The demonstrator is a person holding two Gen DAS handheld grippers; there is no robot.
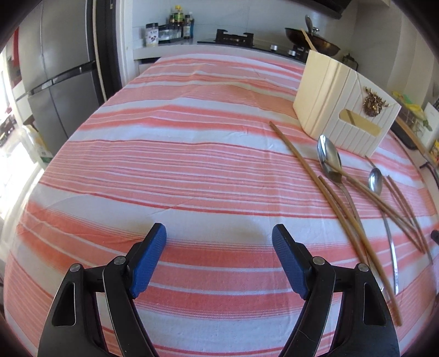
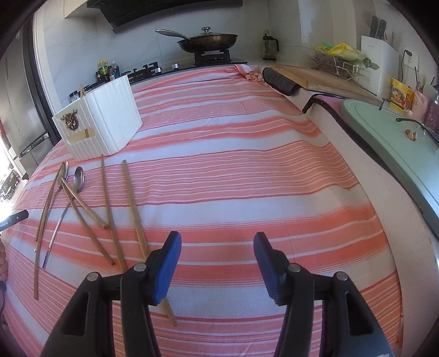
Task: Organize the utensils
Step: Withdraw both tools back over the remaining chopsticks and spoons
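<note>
Several wooden chopsticks (image 1: 315, 175) and two metal spoons (image 1: 329, 156) (image 1: 375, 180) lie loose and crossed on the striped cloth. Behind them stands a white ribbed holder box (image 1: 343, 109) with one stick poking out of its top. My left gripper (image 1: 218, 229) hovers open over bare cloth, left of the pile, nothing between its pads. In the right wrist view the chopsticks (image 2: 134, 206), a spoon (image 2: 79, 175) and the box (image 2: 101, 126) sit to the left. My right gripper (image 2: 217, 236) is open and empty; one chopstick runs under its left finger (image 2: 167, 263).
The pink-and-white striped cloth (image 2: 233, 164) covers the counter. A stove with a lidded pan (image 2: 207, 41) is at the back, and bottles (image 1: 178, 24) and a grey fridge (image 1: 60, 77) at the far left. A wooden cutting board (image 2: 315, 77) and a green board (image 2: 384, 131) lie to the right.
</note>
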